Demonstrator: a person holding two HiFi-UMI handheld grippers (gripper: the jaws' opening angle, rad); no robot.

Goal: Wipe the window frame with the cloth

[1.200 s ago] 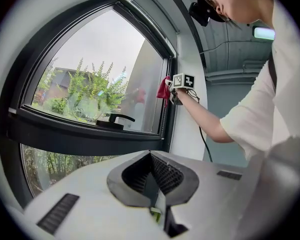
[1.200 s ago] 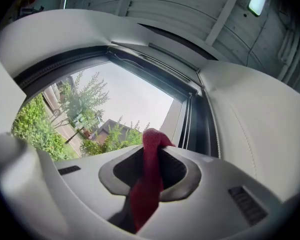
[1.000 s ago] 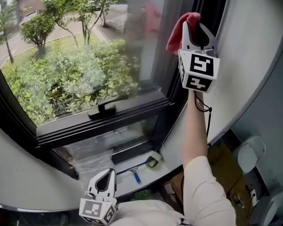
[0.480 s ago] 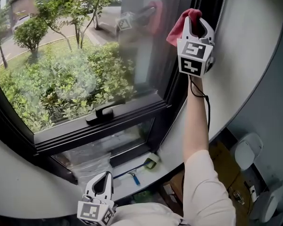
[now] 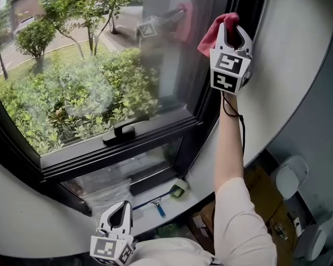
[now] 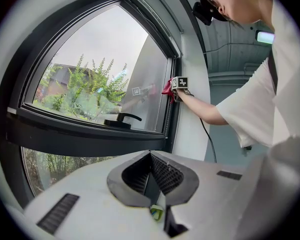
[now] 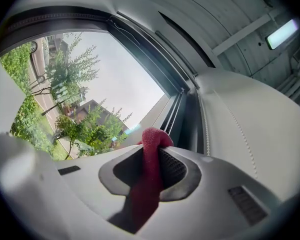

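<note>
Jaws of the right gripper (image 5: 233, 31) are clamped on the cloth (image 5: 213, 35), a red, nubbly fabric. It is pinched in a fold, with a rounded hump poking out past the tips and a loose tail hanging back over the gripper body. The hump is pressed to the right-hand upright of the dark window frame (image 5: 206, 96), high up that edge and well above the window handle (image 5: 121, 131). A faint red reflection shows in the glass beside it.

The left gripper (image 5: 123, 204) is held low, below the bottom edge of the frame and close to the person's body, with its jaws closed together on nothing.

Compared with half a second ago, the cloth is at nearly the same spot on the upright and the right gripper's marker cube is only slightly lower. The left gripper is where it was.
</note>
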